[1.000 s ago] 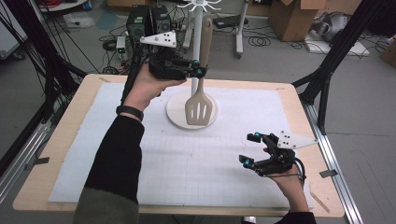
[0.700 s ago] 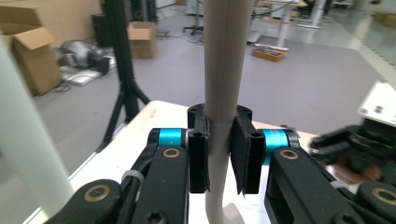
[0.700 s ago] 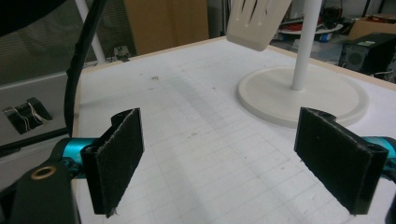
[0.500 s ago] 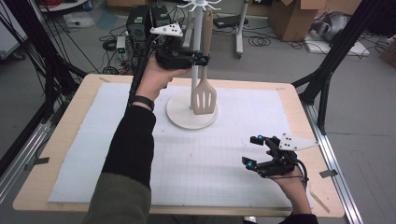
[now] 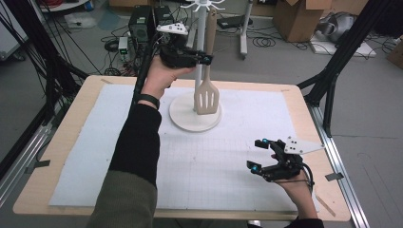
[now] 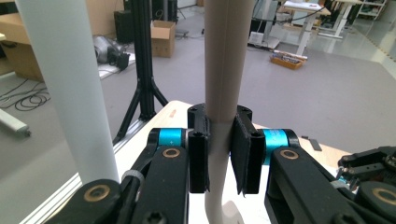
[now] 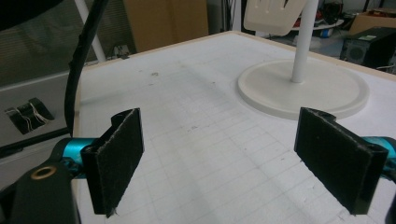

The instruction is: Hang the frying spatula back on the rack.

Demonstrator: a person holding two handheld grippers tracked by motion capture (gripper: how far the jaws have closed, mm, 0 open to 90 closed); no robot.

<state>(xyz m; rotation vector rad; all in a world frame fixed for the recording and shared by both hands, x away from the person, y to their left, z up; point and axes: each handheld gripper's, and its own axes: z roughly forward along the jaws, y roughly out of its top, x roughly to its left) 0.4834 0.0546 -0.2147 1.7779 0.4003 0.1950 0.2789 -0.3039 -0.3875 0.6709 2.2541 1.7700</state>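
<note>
The slotted spatula (image 5: 207, 90) hung upright near the top centre of the high view, blade down, its slotted blade level with the lower part of the white stand pole (image 5: 199, 57) and just above the round white base (image 5: 195, 112). Its long pale handle rose beside the pole toward the hooks at the pole's top. In the left gripper view the handle (image 6: 224, 60) ran straight up the middle of the frame, clamped between the two black pads (image 6: 199, 156), with the pole (image 6: 70, 88) standing at the left of that frame just beside it.

The left gripper (image 5: 203, 59) was clenched on the spatula handle, held high above the base at upper centre of the high view, the person's dark-sleeved forearm (image 5: 138, 137) reaching up from the bottom left.

The right gripper (image 5: 259, 154) sat at the lower right of the high view, well apart from the stand, low over the white gridded mat (image 5: 214, 166). Its jaws stood wide apart and released, nothing between them; in the right gripper view the two pads (image 7: 116, 156) framed bare mat, with the base (image 7: 303, 88) and the spatula blade (image 7: 273, 16) at the upper right of that frame.

The mat covered a wooden table (image 5: 71, 137). Behind it, at the top of the high view, cardboard boxes (image 5: 297, 19) lay on the grey floor.
</note>
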